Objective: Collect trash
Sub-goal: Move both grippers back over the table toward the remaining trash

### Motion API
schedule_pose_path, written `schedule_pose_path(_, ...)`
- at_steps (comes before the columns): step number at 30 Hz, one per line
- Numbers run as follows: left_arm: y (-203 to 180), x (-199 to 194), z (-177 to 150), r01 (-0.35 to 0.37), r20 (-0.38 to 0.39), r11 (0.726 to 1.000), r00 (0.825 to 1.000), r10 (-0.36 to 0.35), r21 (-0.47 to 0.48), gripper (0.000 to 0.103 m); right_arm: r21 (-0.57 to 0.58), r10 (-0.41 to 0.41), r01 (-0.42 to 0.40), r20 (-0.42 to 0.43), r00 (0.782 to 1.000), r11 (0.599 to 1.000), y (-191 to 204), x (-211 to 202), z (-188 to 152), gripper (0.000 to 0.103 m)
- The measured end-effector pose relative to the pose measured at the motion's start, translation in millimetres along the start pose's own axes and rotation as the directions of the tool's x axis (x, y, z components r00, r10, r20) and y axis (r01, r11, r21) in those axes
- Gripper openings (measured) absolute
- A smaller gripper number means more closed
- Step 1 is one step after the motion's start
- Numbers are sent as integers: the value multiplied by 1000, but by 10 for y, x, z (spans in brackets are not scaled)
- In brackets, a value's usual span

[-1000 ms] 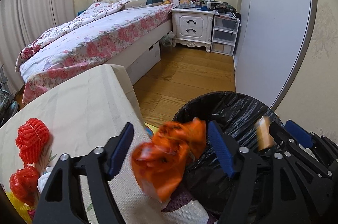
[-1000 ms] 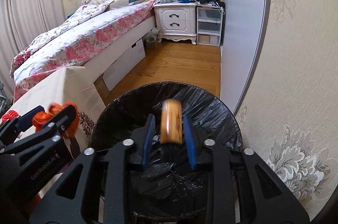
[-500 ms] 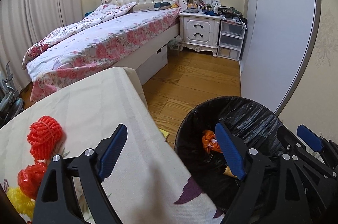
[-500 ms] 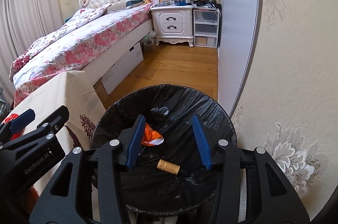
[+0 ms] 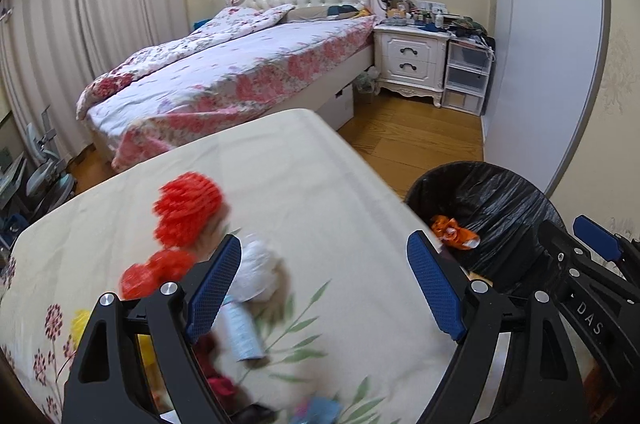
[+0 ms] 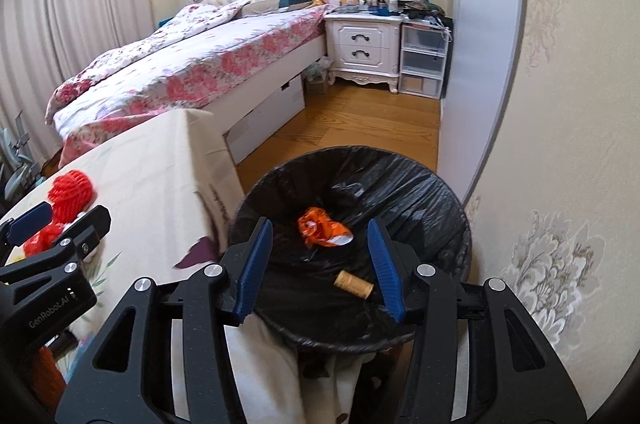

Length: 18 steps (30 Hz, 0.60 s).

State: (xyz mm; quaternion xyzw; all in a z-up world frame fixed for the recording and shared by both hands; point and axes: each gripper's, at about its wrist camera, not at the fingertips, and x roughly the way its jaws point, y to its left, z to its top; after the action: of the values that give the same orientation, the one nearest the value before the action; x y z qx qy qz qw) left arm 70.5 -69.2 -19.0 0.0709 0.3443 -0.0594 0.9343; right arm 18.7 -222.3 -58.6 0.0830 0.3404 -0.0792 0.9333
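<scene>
Both grippers have just released: left gripper (image 5: 324,288), fingers wide and empty, now over the counter (image 5: 320,184); nearest ahead, slightly left, white wad (image 5: 256,270), then red mesh (image 5: 186,208). Right gripper (image 6: 320,268), half-open, empty, over bin (image 6: 400,180).

Both the left gripper (image 5: 324,288) and the right gripper (image 6: 320,266) are black angular frames with triangular cut-outs, silver round screws at the joints, ribbed blue pads (image 5: 436,288) on the fingers, and white lettering printed along their sides.
</scene>
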Motion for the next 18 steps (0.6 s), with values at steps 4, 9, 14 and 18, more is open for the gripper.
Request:
schedule_pose_path(4,254,-140,-110,-48,3,998,999,48,-31,83,-34,48,-48,-8,999,998,211,-73,-44,49)
schedule_pose_path(9,613,-285,-219,-112,3,990,994,113,-87,82,-83,101,-102,-11,995,991,533,-138,-92,49)
schedule_pose_path(14,940,-346,-355,-176,-18,974,984,175,-143,82,-119,147,-149,-22,989,982,816,-163,-121,49)
schedule_pose_path(18,1143,-337,-459,-203,-46,963,979,198,-176,83,-145,174,-177,-37,984,973,1006,-151,-151,50)
